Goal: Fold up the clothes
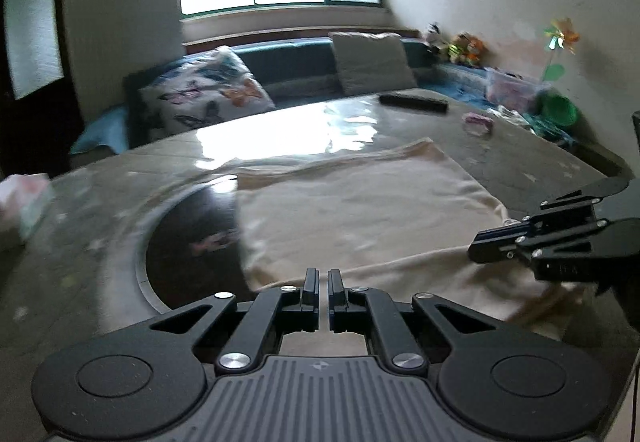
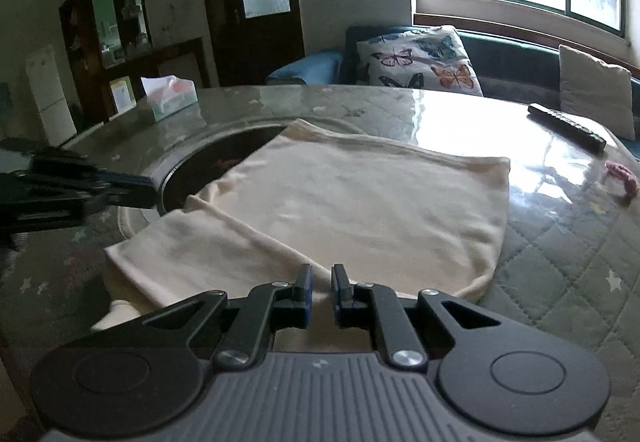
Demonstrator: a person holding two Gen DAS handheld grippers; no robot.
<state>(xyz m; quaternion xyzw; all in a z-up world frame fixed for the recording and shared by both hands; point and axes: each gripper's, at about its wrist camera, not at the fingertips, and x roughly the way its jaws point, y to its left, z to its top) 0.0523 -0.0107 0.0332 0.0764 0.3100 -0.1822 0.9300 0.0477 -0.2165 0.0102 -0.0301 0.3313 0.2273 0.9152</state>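
Observation:
A cream garment (image 1: 360, 210) lies spread and partly folded on the table, also in the right wrist view (image 2: 352, 202). My left gripper (image 1: 323, 282) hovers over its near edge, fingers nearly together with a thin gap and nothing between them. My right gripper (image 2: 321, 278) hangs over the garment's near fold, fingers close with a small gap, holding nothing. The right gripper also shows at the right of the left wrist view (image 1: 492, 246), and the left gripper at the left of the right wrist view (image 2: 132, 186).
The quilted table (image 2: 560, 262) has a dark round inset (image 1: 188, 242). A remote (image 2: 568, 124), a pink hair tie (image 2: 622, 180) and a tissue box (image 2: 172, 96) lie on it. A sofa with cushions (image 1: 208, 90) stands behind.

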